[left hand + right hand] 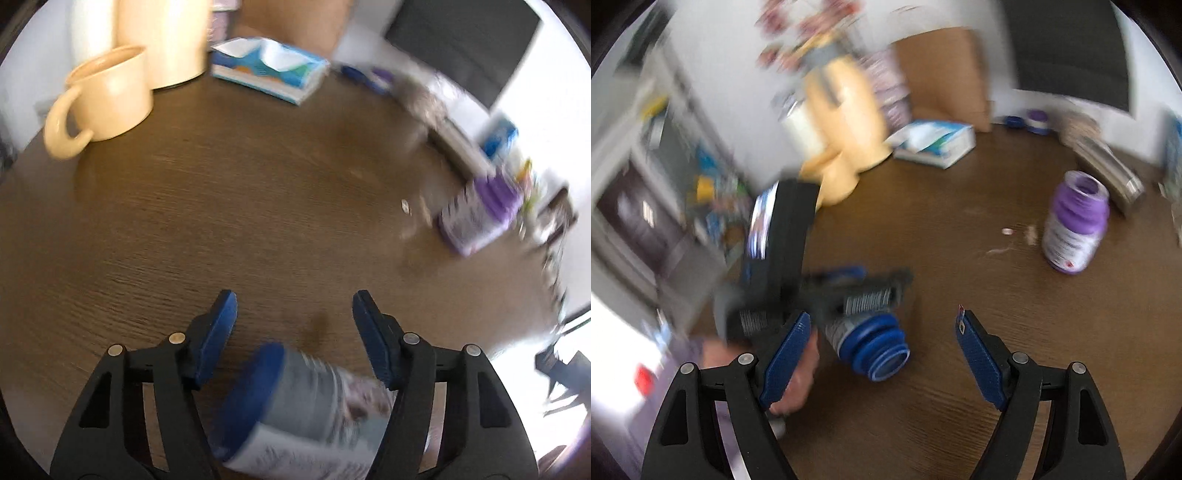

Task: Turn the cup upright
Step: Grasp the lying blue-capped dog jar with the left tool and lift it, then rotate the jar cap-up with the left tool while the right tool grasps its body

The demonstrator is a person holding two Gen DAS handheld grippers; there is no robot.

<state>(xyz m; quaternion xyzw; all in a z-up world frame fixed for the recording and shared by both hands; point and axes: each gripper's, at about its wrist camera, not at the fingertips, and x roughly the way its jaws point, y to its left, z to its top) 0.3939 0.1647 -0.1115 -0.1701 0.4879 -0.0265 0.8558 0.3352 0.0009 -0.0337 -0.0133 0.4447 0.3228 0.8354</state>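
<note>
A grey printed cup with a blue stepped rim (pixel 306 410) is tipped on its side low between the bases of my left gripper's fingers, its rim pointing left. My left gripper (pixel 294 300) is open, with its blue pads spread wide. From the right wrist view the same cup (pixel 875 343) hangs or lies just under the blurred left gripper (pixel 827 295), rim facing the camera. I cannot tell whether it touches the table. My right gripper (pixel 882 312) is open and holds nothing, a short way from the cup.
A brown wooden table (pixel 258 203) holds a yellow mug (pixel 110 99), a tall cream container (pixel 166 40) and a tissue pack (pixel 269 66) at the back. A purple-topped cup (pixel 1075 225) stands at the right near a lying steel bottle (pixel 1108 173). A hand (pixel 798 376) grips the left tool.
</note>
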